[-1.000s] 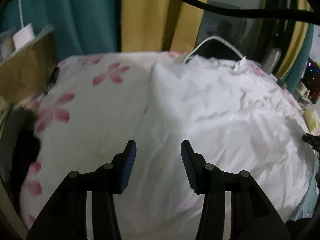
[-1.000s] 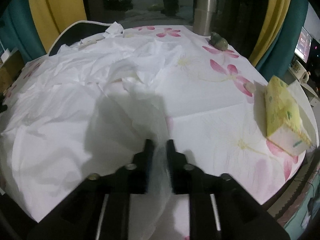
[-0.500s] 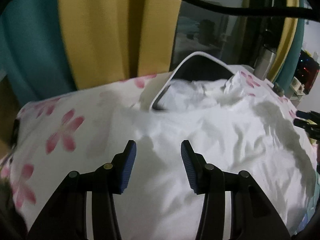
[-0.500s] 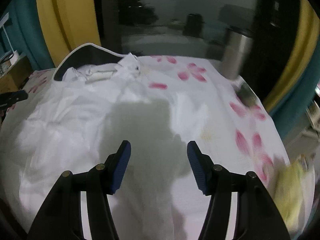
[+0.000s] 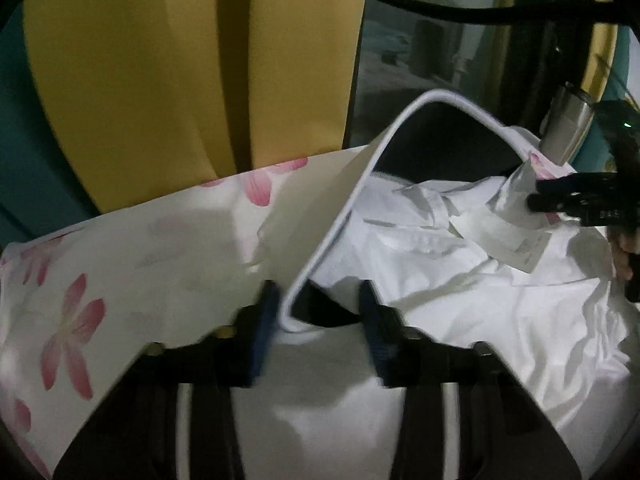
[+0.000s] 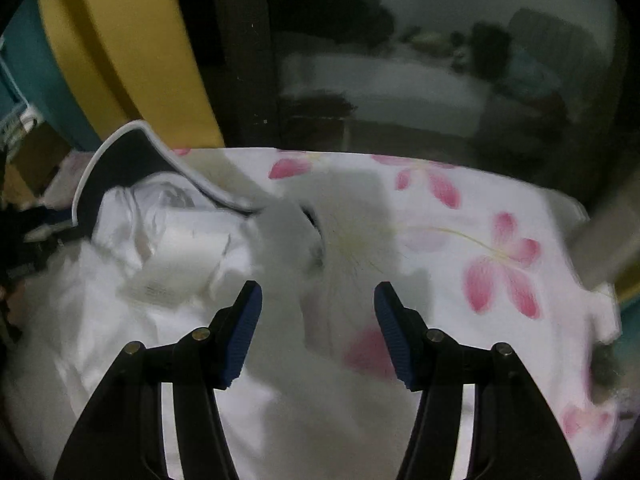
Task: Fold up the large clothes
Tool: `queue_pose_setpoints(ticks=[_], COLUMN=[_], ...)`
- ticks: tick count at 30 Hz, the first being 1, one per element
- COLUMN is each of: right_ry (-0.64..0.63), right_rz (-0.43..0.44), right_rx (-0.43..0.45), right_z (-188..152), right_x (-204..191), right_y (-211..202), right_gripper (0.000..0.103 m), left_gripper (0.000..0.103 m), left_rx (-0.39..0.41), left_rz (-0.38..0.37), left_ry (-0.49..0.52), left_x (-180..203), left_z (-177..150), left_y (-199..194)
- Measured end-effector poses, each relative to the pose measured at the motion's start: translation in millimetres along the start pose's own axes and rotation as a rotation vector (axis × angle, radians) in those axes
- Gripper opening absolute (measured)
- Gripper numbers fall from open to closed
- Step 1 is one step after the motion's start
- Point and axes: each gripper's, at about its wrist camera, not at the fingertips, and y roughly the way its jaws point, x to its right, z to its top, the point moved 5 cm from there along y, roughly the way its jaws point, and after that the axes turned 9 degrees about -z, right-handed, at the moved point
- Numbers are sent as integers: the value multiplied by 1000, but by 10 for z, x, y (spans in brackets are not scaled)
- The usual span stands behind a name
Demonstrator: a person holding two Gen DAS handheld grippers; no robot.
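Since a second ago the left claw has crossed the flowered desk to the white garment; its jaws have just been closing around the white-piped dark collar edge, not yet pressing. The right claw has let go of the cloth and hangs spread above it.

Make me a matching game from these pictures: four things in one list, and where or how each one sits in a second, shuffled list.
1 white crumpled garment
2 silver steel tumbler
3 black mat with white edging
4 yellow curtain

A hangs at the back
B curls upward at its edge
C lies spread over the pink-flowered tablecloth
D stands upright at the far side

Pairs: 1-C, 2-D, 3-B, 4-A
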Motion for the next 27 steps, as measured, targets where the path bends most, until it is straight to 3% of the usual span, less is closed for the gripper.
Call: queue_pose_setpoints(ticks=[1, 2, 4, 5, 7, 9, 14, 17, 23, 24, 26, 27], right_ry=[2, 0, -63, -99, -155, -224, -253, -256, -235, -227, -216, -202], right_rz=[42, 69, 25, 23, -39, -154, -290, -309, -299, -294, -276, -261], right_rx=[-29, -46, -44, -52, -47, -18, 67, 84, 52, 37, 0, -17], right_z=[17, 29, 67, 91, 145, 225, 572, 610, 187, 92, -45, -132], right_x=[-3, -11, -52, -92, -121, -130, -16, -1, -50, -56, -50, -46], right_y=[109, 208, 259, 261, 268, 271, 141, 39, -40, -43, -44, -67], right_gripper=[58, 37, 11, 9, 8, 7, 7, 7, 9, 9, 18, 21], left_gripper=[18, 13, 9, 8, 7, 7, 7, 8, 9, 12, 41, 48], left_rx=[-5, -6, -5, -3, -2, 6, 37, 49, 60, 53, 35, 30], left_rz=[12, 10, -6, -3, 6, 10, 24, 20, -25, -33, -85, -111], left_ry=[6, 6, 8, 11, 14, 12, 12, -3, -7, 0, 5, 13], left_x=[-27, -50, -98, -111, -159, -201, -226, -215, -231, -230, -201, -188], left_z=[24, 46, 112, 140, 232, 355, 603, 617, 467, 438, 385, 367], left_y=[50, 81, 137, 154, 203, 246, 316, 307, 269, 249, 171, 94])
